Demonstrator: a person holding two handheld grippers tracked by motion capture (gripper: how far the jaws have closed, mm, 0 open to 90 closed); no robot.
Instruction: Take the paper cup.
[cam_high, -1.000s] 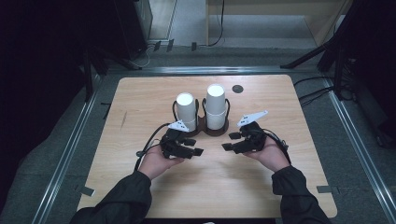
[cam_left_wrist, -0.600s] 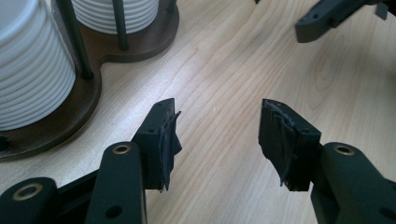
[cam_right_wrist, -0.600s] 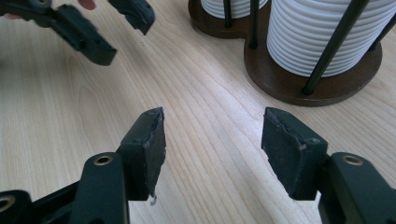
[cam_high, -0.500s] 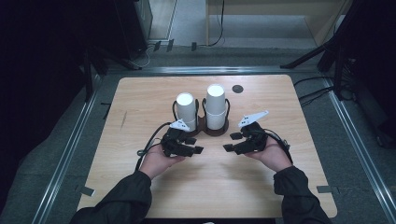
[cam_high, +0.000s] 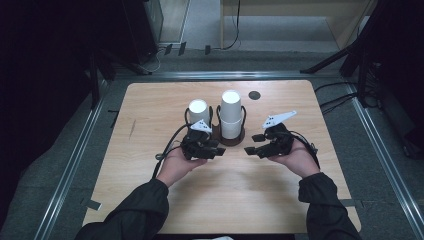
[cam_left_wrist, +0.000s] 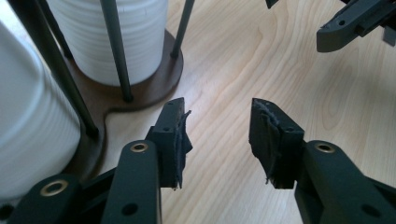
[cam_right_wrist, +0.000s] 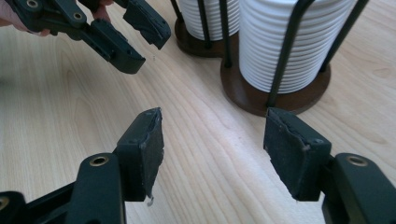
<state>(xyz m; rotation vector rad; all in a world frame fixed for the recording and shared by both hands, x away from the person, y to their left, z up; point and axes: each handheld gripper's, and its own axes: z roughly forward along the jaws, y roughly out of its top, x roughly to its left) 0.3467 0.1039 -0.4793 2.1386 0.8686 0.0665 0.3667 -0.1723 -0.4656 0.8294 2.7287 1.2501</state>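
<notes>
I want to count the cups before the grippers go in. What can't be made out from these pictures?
- Cup count: in the high view the ridges of the left cup stack and right cup stack are too small to tell.
- Stack tops: cut off by the upper edge in the right gripper view.
- Dark round thing on the table: too small to identify.

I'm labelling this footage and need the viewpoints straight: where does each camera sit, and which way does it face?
High view: fixed above the person's side, facing forward and down on the table; forearms, hands, left gripper and right gripper show.
Left gripper view: rides the left gripper, looking along its empty jaws, which have just been closing.
Right gripper view: rides the right gripper, whose empty jaws have just been opening.
Shared: all views show the cup stacks in the wire holder; each gripper view shows the other gripper.
</notes>
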